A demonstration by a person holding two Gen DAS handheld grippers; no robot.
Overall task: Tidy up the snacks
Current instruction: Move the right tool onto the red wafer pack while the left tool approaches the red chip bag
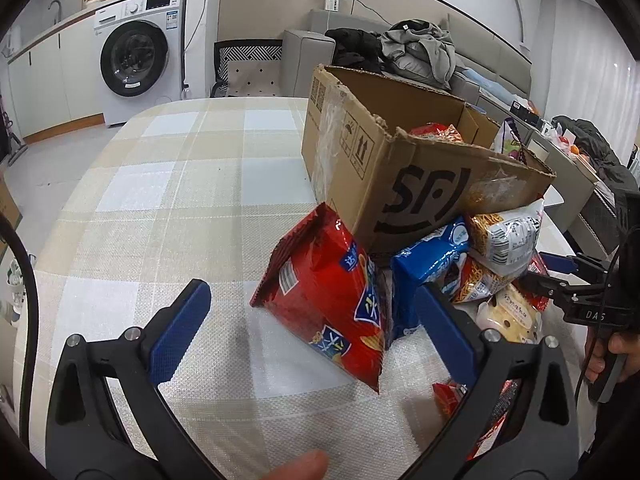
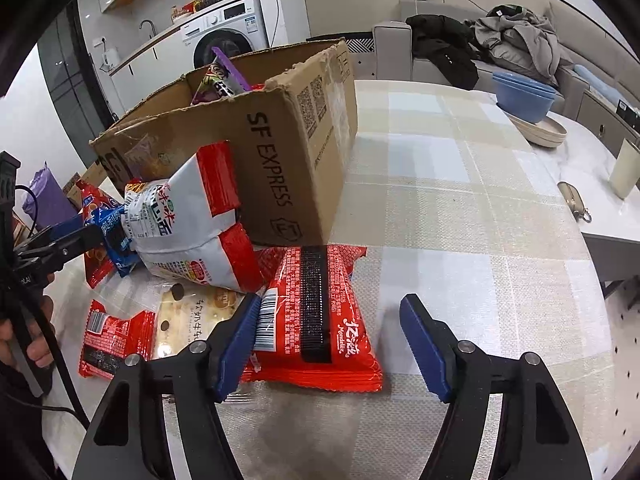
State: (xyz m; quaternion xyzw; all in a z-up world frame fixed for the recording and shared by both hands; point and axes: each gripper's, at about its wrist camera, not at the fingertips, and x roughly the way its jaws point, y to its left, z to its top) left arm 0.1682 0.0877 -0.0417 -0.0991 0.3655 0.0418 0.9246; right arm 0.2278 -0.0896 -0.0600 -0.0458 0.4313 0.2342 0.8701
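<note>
A red chip bag [image 1: 328,300] stands on edge on the checked tablecloth and leans on the open cardboard box [image 1: 400,168]. My left gripper [image 1: 314,290] is open around the bag, with both blue pads clear of it. In the right wrist view a flat red snack packet [image 2: 320,312] lies in front of the box [image 2: 260,140]. My right gripper [image 2: 330,300] straddles it. The left pad is at the packet's edge and the right pad stands apart from it, so it is open. Several snacks show inside the box.
A pile by the box holds a blue packet [image 1: 428,260], a white-and-red noodle bag [image 2: 188,232], a cream packet [image 2: 192,312] and a small red packet [image 2: 112,340]. Blue bowls [image 2: 524,100] and a cup [image 2: 624,172] stand at the far right. A sofa with clothes lies behind.
</note>
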